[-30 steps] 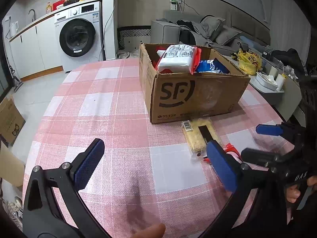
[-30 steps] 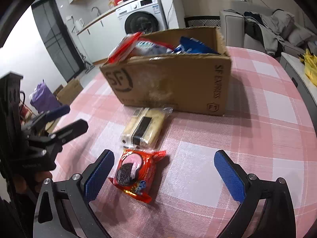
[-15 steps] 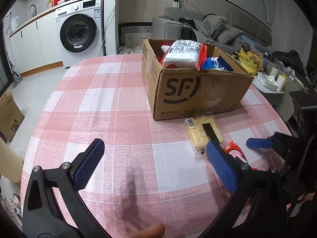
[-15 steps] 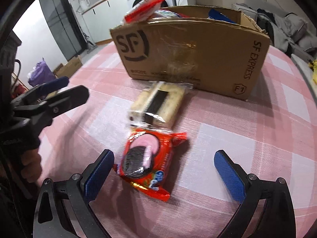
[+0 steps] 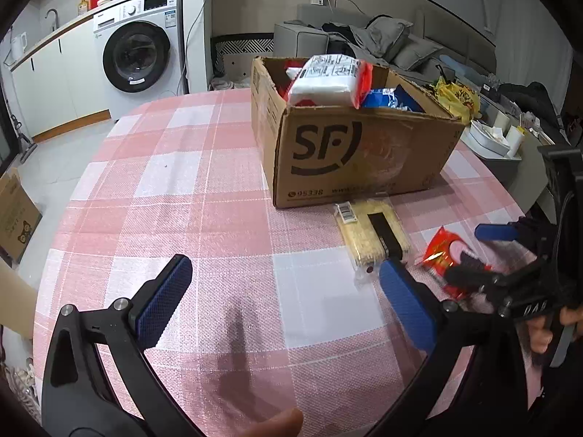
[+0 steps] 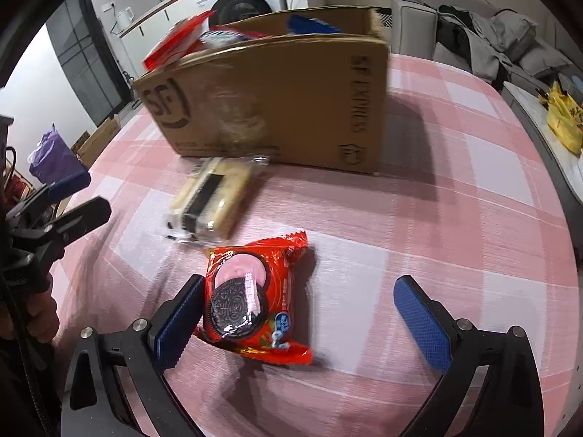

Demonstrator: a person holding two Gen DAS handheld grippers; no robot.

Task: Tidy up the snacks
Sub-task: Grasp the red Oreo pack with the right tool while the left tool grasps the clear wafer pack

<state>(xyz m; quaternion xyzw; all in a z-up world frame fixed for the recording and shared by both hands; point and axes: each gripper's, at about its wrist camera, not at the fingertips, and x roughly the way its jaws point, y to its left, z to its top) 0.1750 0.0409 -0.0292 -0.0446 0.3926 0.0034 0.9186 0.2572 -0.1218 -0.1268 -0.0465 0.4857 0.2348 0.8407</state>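
Note:
A red Oreo packet lies flat on the pink checked tablecloth, between the open fingers of my right gripper, close to its left pad. A clear pack of yellow biscuits lies just beyond it, in front of the brown SF cardboard box, which holds several snack bags. My left gripper is open and empty over the cloth. In the left wrist view the biscuit pack, the Oreo packet and the box show to the right, with my right gripper around the packet.
A washing machine and white cabinets stand beyond the table's far left edge. A sofa with clothes is behind the box. A side table with a yellow bag and a white tray stands at the right. Cardboard boxes sit on the floor.
My right gripper has moved forward and down over the Oreo packet, so the packet now lies between its open fingers. My left gripper has shifted slightly; the box looks a little nearer.

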